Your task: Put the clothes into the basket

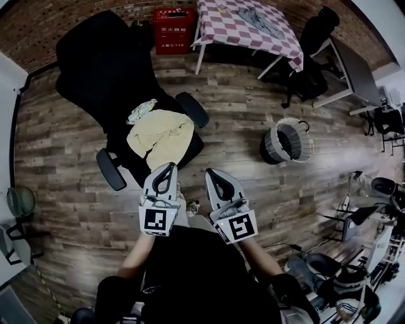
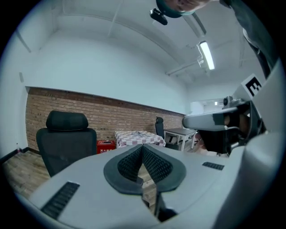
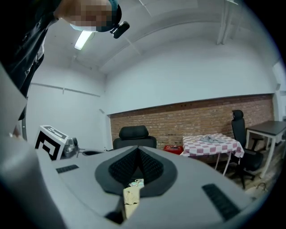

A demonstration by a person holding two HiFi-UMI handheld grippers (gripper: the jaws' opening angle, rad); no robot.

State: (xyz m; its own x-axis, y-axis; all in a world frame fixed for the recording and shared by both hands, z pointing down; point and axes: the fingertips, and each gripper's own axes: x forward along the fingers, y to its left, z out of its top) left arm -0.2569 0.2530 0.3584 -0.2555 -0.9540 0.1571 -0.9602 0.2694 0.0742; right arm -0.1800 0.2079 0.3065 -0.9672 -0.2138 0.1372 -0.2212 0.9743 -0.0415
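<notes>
- the person's dark-sleeved arms (image 1: pixel 136 256) reach forward at the bottom of the head view, one tool in each hand.
- the left gripper (image 1: pixel 171 166) points ahead over the wood floor (image 1: pixel 240 107). its fingers are closed tip to tip, with nothing between them.
- the right gripper (image 1: pixel 209 171) is just beside it, about level with it. its fingers also meet at the tips and hold nothing. in the right gripper view a strip of yellow cloth shows through the slit below the tips, but it lies beyond the tool.
- just ahead of both grippers stands a black office chair (image 1: pixel 101 63) with its armrests out to the sides.
- the yellow cloth (image 1: pixel 161 136) lies crumpled on the front of the seat, apart from both sets of fingertips.
- a smaller pale patterned cloth (image 1: pixel 140 112) lies on the seat touching the far left edge of the yellow one.
- the basket (image 1: pixel 273 147) stands upright on the floor to the right of the chair, well apart from it. its wall is light and ribbed and its inside is dark. no clothes can be seen in it.
- further off, a counter with a red and white checked cover (image 1: pixel 228 25) stands near the brick wall (image 1: pixel 76 12), and a grey garment (image 1: pixel 261 20) lies on it.
- a red box (image 1: pixel 172 30) sits on the floor against the wall, just left of the counter.
- a second black chair (image 1: pixel 313 44) and a dark desk (image 1: pixel 354 69) are at the far right.
</notes>
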